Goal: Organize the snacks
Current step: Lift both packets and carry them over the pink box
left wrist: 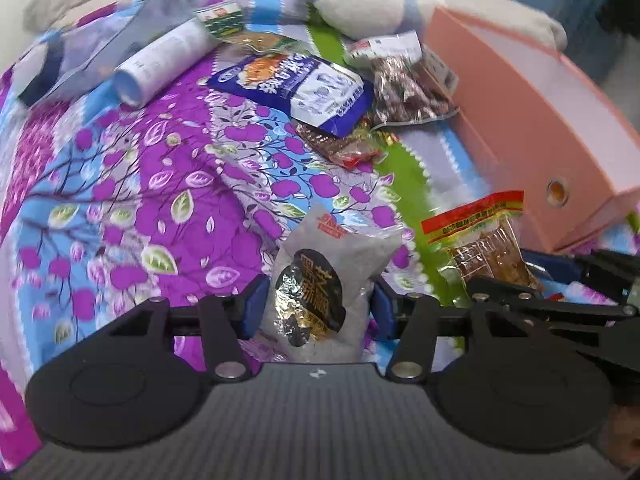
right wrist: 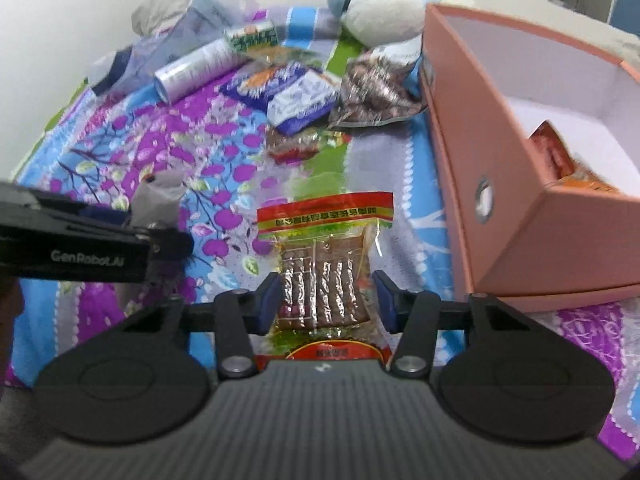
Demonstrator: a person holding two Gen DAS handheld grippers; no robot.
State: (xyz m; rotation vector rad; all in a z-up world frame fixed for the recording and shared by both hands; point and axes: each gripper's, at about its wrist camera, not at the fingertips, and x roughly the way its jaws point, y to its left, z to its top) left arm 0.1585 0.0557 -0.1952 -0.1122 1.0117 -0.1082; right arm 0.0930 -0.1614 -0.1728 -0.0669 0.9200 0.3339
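Both tongs are being kept busy here. The left tongs (left wrist: 318,306) are being closed around a grey packet (left wrist: 320,280) with a black-and-gold label; the blue pads look to be touching its sides, though whether it's being squeezed firmly can't be told. The right tongs (right wrist: 324,300) are being held around a clear packet of brown strips (right wrist: 324,276) with a red-and-yellow header. The left pad is touching the wrapper, while a small gap is showing at the right pad, so that grip probably isn't fully made.

The pink box (right wrist: 520,216) is sitting ahead and to the right of the right tongs, open on top, with something orange-red (right wrist: 556,152) already lying inside. The brown strips are probably being headed there first.

To do this well, the pads are better being pressed on the stiff middle of each packet, not the crinkly edge, since film wrappers are likely to slip. Each packet is best being lifted clear of the box wall before being let go, one at a time so the tongs aren't getting in each other's way.

Count, as far as can be made out:
- packets in the tongs: two
- packets out ahead on the flowery bedspread (left wrist: 160,184): a blue one (left wrist: 294,88), a dark reddish bag (left wrist: 408,88), a small red one (left wrist: 340,146), a green-topped one (left wrist: 240,26), so four
- one white tube (left wrist: 164,62)
- one plush toy (left wrist: 360,2)
- one box

Some crumpled stuff further back is being left uncounted, too blurry.
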